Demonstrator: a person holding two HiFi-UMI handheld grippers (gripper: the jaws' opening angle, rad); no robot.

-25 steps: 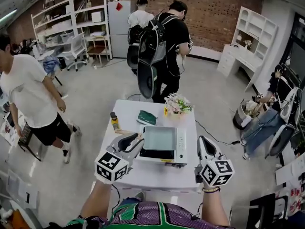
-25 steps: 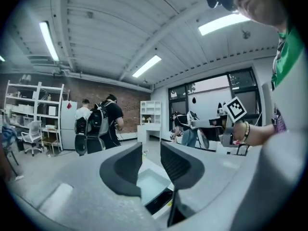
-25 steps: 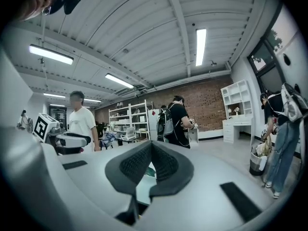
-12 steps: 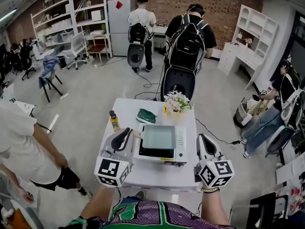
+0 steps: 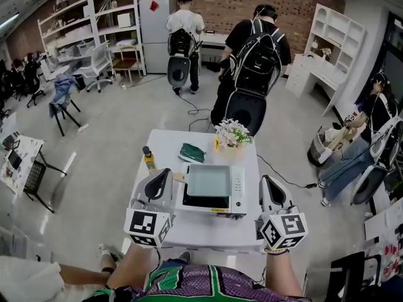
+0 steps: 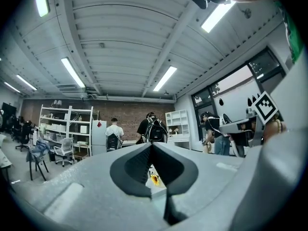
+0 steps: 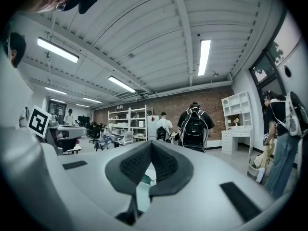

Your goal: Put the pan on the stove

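Observation:
A white stove [image 5: 238,194] with a pale glass top stands in the middle of the white table [image 5: 208,233]. A flat dark green object [image 5: 192,153] lies behind it, and I cannot tell whether it is the pan. A small tan piece [image 5: 179,177] shows at the stove's left edge. My left gripper [image 5: 164,176] hovers left of the stove; its jaws have just been closing and are shut with nothing between them [image 6: 151,146]. My right gripper [image 5: 269,185] hangs at the stove's right, also shut and empty [image 7: 151,146].
A brown bottle [image 5: 148,158] stands at the table's left edge and a bunch of flowers [image 5: 233,133] at its back. Two people with backpacks [image 5: 258,49] stand beyond the table. A seated person [image 5: 371,115] is at the right, with shelves [image 5: 94,24] at the back left.
My left gripper went from open and angled toward the stove to shut and pointing straight ahead. The person in white at the left walked off toward the lower left. The backpack wearer stepped away.

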